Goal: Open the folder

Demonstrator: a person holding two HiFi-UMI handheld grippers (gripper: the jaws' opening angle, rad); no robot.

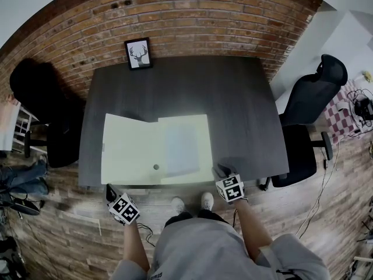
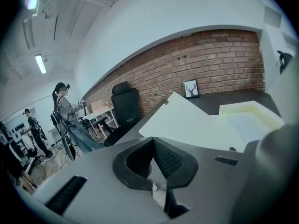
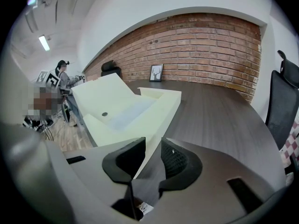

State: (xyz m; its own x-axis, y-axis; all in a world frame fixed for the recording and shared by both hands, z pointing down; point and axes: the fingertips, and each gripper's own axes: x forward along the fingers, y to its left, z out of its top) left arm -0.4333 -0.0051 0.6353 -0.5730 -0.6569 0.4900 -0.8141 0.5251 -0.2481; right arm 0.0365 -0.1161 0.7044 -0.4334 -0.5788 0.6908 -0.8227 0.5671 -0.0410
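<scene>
A pale yellow folder (image 1: 157, 150) lies open on the dark table (image 1: 233, 98), its cover (image 1: 129, 150) swung over to the left. A small round snap (image 1: 156, 167) sits near its front edge. In the left gripper view the cover (image 2: 187, 122) slants upward. My right gripper (image 1: 220, 171) is at the folder's front right corner. In the right gripper view its jaws (image 3: 153, 146) stand slightly apart, with the folder (image 3: 121, 108) corner showing in the gap, not pressed. My left gripper (image 1: 109, 190) hangs off the table's front edge, below the cover's front left corner, shut (image 2: 152, 141) and empty.
A framed deer picture (image 1: 139, 53) leans against the brick wall at the table's back. Black office chairs stand to the left (image 1: 55, 139) and right (image 1: 309, 127) of the table. A person (image 2: 63, 111) stands far off to the left.
</scene>
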